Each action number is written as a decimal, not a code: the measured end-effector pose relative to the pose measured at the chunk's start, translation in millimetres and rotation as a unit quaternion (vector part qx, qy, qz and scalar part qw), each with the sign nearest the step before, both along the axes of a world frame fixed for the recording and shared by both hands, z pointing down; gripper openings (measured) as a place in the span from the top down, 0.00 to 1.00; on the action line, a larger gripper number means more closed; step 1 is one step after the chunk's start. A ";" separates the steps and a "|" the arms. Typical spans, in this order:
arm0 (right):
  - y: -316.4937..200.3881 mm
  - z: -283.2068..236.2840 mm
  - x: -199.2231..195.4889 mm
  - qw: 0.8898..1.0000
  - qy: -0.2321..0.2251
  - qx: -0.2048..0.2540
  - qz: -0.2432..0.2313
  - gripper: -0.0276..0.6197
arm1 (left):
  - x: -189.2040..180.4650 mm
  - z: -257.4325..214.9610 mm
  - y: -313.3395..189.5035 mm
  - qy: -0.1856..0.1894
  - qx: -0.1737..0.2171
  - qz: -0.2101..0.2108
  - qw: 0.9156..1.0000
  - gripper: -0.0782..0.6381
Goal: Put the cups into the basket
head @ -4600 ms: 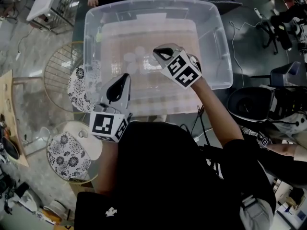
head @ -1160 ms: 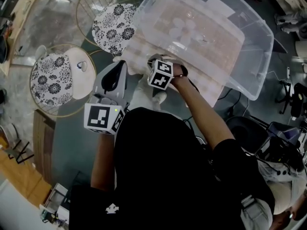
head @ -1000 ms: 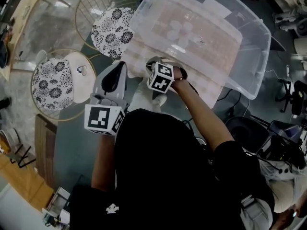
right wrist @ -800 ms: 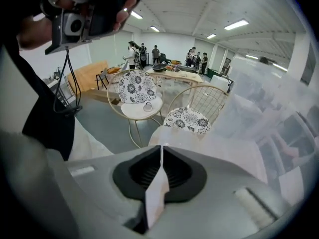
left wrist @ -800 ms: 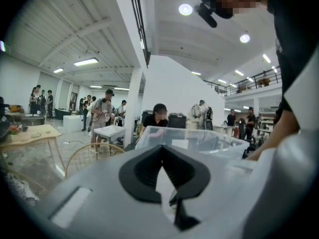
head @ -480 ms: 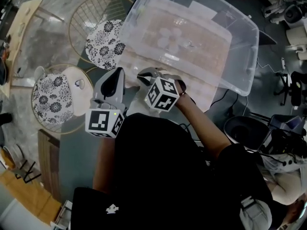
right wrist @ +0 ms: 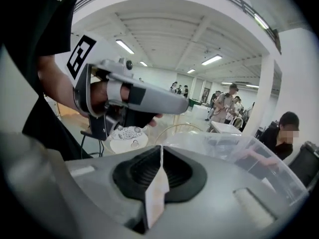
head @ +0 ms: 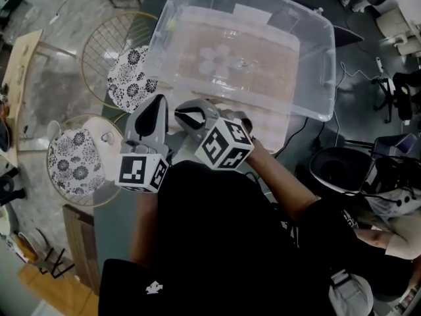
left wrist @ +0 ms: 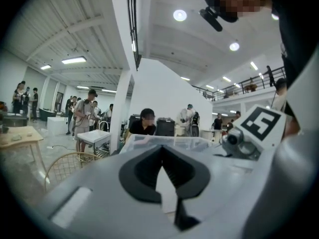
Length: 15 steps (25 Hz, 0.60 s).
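Right gripper has drawn back from the basket.

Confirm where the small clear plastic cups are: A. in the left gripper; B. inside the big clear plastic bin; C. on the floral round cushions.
B: the small clear plastic cups sit grouped inside the big clear plastic bin; the left gripper is shut on nothing.

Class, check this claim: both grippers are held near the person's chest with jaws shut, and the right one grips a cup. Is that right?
No. The right gripper grips nothing: the right gripper view shows its jaws shut and empty. The cups lie in the clear bin, as the head view shows. The rest holds: the left gripper is shut too, both near the chest.
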State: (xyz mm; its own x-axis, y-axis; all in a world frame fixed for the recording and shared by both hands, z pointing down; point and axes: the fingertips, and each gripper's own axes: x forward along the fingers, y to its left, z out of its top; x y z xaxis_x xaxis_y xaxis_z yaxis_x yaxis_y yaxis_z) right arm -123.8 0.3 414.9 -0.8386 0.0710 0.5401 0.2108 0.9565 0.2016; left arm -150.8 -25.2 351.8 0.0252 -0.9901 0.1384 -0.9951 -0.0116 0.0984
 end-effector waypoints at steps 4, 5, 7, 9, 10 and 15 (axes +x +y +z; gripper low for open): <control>-19.2 -26.2 7.4 0.999 -0.038 -0.011 0.038 0.93 | 9.7 -7.1 -11.8 -0.006 0.008 0.017 1.000 0.88; -25.3 -30.5 9.0 0.998 -0.044 -0.008 0.048 0.93 | 11.8 -8.5 -15.2 -0.007 0.009 0.021 1.000 0.88; -38.1 -36.3 12.1 0.996 -0.052 -0.004 0.067 0.93 | 16.3 -9.6 -22.0 -0.007 0.009 0.034 0.999 0.88; -51.7 -40.2 15.4 0.995 -0.057 -0.002 0.087 0.93 | 20.5 -10.5 -28.8 -0.008 0.009 0.047 0.999 0.88; -58.8 -41.9 17.3 0.993 -0.059 -0.001 0.097 0.93 | 22.5 -11.2 -32.4 -0.008 0.009 0.052 0.999 0.88; -93.1 -47.3 26.4 0.988 -0.069 -0.011 0.139 0.93 | 31.8 -13.6 -53.4 -0.008 0.007 0.080 0.997 0.88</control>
